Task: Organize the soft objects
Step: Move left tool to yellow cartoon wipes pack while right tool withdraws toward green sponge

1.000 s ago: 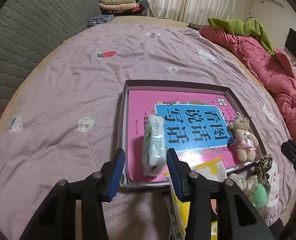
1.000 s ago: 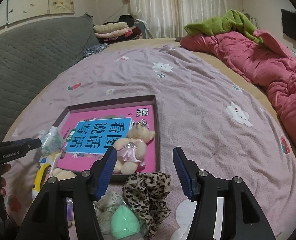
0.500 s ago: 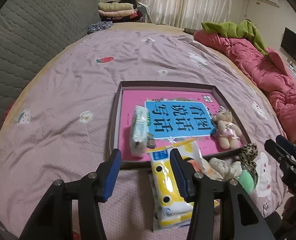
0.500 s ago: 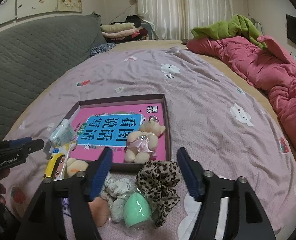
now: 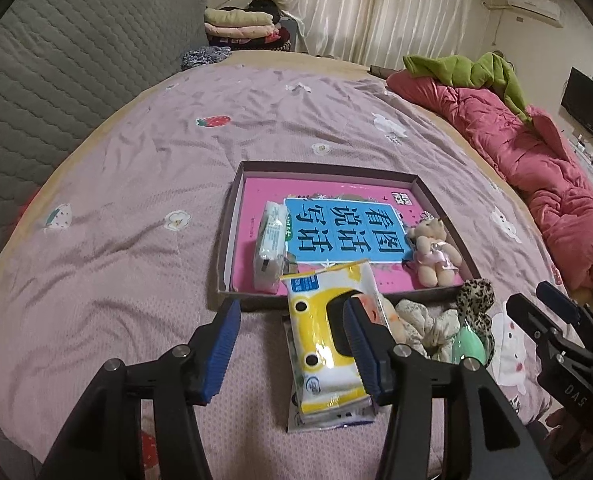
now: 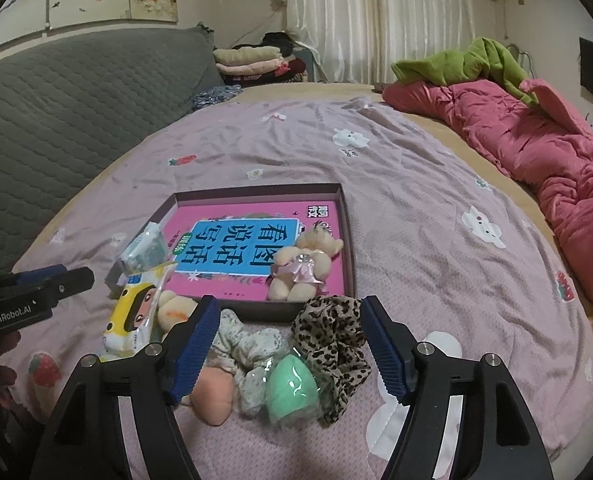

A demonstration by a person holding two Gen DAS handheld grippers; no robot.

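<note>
Purple bedsheet [image 5: 144, 208] under shallow tray [image 5: 232, 236]; pink quilt [image 6: 536, 148] beside curtains [image 6: 360, 16].

Leopard-print scrunchie [image 6: 332, 332], mint-green sponge [image 6: 292, 394], yellow tissue pack [image 5: 328, 336].

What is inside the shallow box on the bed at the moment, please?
In the box lie a pink book, a tissue pack at its left side and a small teddy bear on the right. Anything under the book is hidden.

A home bedroom: bed [image 6: 396, 184], pink quilt [image 6: 536, 140], curtains [image 6: 376, 20], folded clothes [image 6: 252, 60].
</note>
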